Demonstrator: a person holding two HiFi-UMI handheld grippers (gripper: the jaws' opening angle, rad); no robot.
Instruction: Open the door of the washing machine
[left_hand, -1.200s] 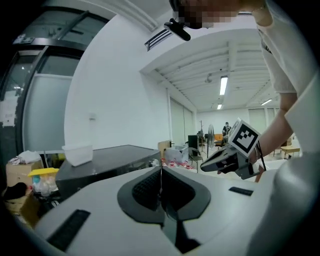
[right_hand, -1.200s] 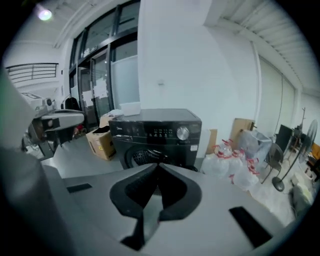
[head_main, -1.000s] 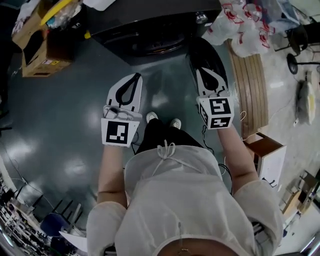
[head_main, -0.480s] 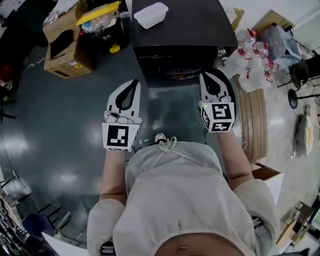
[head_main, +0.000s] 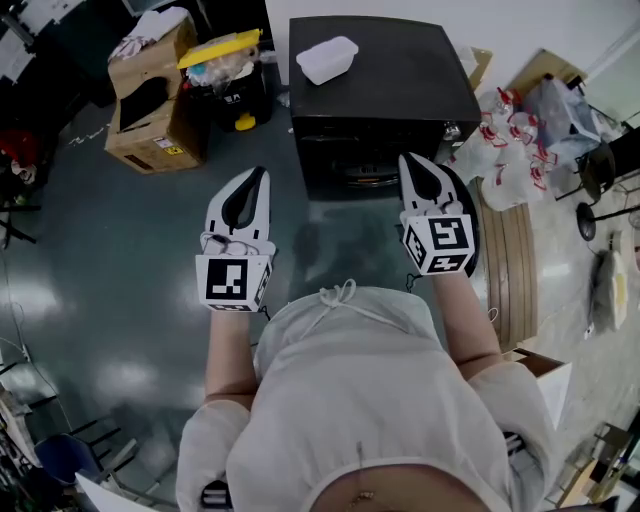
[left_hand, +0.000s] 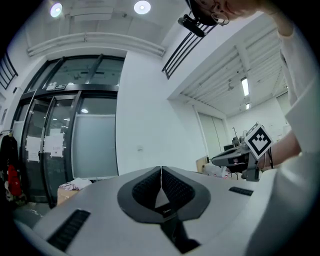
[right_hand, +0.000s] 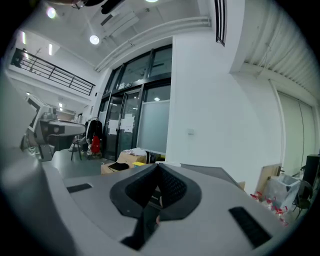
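Just ahead of the right gripper (head_main: 411, 165) stands the washing machine (head_main: 385, 95), door (head_main: 350, 172) closed on its near face. Right jaws pressed together, nothing held. Left gripper (head_main: 259, 180), off the machine's left corner, likewise closed, empty.

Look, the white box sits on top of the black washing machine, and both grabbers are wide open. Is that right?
Not quite. The white box is on the washing machine, but the left gripper and right gripper are shut and empty, as both gripper views show.
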